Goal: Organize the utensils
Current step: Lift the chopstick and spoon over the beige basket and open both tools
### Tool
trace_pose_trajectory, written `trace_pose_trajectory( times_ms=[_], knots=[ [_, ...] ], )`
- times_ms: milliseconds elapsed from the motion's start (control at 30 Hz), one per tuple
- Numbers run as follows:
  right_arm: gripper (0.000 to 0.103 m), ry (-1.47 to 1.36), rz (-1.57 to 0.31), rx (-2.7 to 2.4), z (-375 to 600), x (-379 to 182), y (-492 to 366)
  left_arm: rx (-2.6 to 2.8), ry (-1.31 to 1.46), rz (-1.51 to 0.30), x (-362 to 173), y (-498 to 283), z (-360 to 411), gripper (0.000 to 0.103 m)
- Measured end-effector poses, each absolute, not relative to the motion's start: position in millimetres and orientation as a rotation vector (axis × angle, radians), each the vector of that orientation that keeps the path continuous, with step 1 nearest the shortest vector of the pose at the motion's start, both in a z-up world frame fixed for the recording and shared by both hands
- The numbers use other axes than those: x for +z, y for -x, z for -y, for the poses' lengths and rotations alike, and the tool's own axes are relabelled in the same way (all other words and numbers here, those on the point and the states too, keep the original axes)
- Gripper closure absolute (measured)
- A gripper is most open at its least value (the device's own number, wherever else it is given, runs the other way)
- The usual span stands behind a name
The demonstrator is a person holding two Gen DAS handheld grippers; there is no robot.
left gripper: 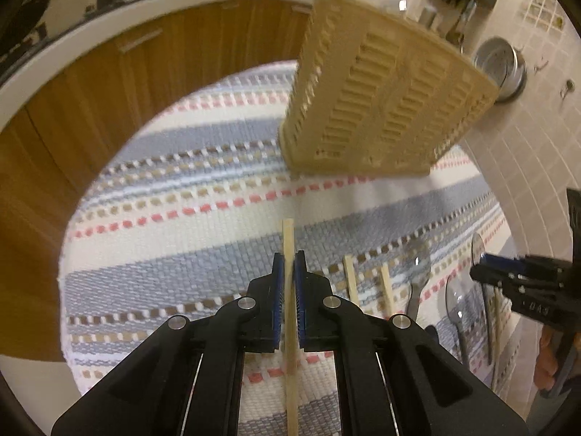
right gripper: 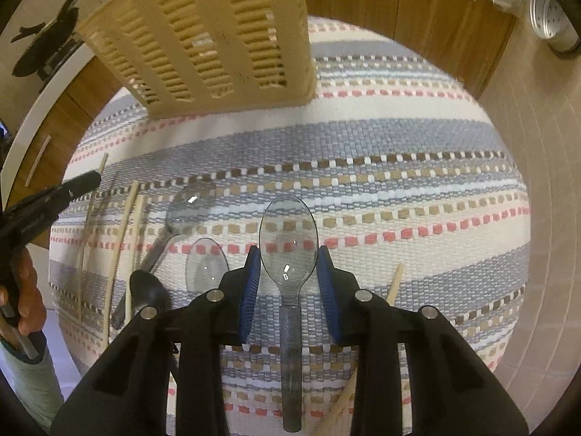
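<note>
Chopstick (left gripper: 288,283) sits clamped in my left claw (left gripper: 289,265), pads shut tight on its shaft, its tip poking out ahead of the fingers. I judge the step in hand as the carry: that stick is gripped and needs to go into the basket (left gripper: 385,109), which stands ahead and to the right of this claw on the striped cloth (left gripper: 181,218) covering the tabletop. Next I need to bring the tip over the basket's open top, which neither view shows me, tilt the stick upright, and let go.

My right claw (right gripper: 288,272) points steeply down with a clear spoon (right gripper: 288,239) lying between its pads. The jaws stand at a middling gap and I see no pad pressing on the spoon's neck, so I call it not yet gripped. It needs to close on the neck before lifting.

Left of that claw lie another clear spoon (right gripper: 207,265), a black spoon (right gripper: 147,290), a grey-handled one (right gripper: 189,200) and several chopsticks (right gripper: 123,225); one more stick (right gripper: 394,283) lies just to its right. The basket stands ahead and to the left.

My left claw also angles down toward the cloth.
</note>
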State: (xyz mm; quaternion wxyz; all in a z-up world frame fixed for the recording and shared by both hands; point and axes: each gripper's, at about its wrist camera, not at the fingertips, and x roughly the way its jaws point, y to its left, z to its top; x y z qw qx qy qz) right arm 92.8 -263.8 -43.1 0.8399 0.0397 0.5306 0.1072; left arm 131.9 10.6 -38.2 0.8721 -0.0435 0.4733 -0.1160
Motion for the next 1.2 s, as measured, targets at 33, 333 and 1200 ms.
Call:
trace_pose_trajectory(
  times_ms=[33,333,1200],
  knots=[
    [0.074,-0.084,-1.104,0.230,262,-37,-90,-0.227,0.090,-0.970,-33,-130,-13,0.099],
    [0.074,-0.131,-0.923,0.271,266,13,-56,-0.219,0.136,-0.755,25,-101,-7,0.099],
    [0.074,-0.344,-0.184,0.337,303,186,-108,-0.280,0.232,-0.028,177,-133,39,0.099]
  ],
)
